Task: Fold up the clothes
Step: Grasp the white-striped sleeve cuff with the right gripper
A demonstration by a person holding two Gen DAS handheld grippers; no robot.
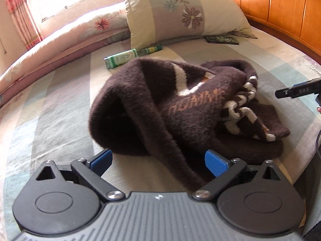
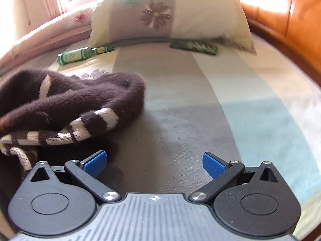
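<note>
Left gripper (image 1: pixel 158 161) jaws wide, sweater edge between | right gripper (image 2: pixel 154 163) jaws wide, empty | brown sweater (image 1: pixel 170 104) crumpled on bed (image 1: pixel 60 110), orange lettering unreadable | pillow (image 1: pixel 180 12) print "DREAMCITY" | green bottle (image 1: pixel 130 57)

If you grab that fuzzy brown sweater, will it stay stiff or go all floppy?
Probably floppy: the brown sweater lies crumpled in soft folds on the bed. Its thick fuzzy knit looks grippy, not slippery. It likely sags and unrolls when lifted, so one open left tool may leave parts dangling.
</note>
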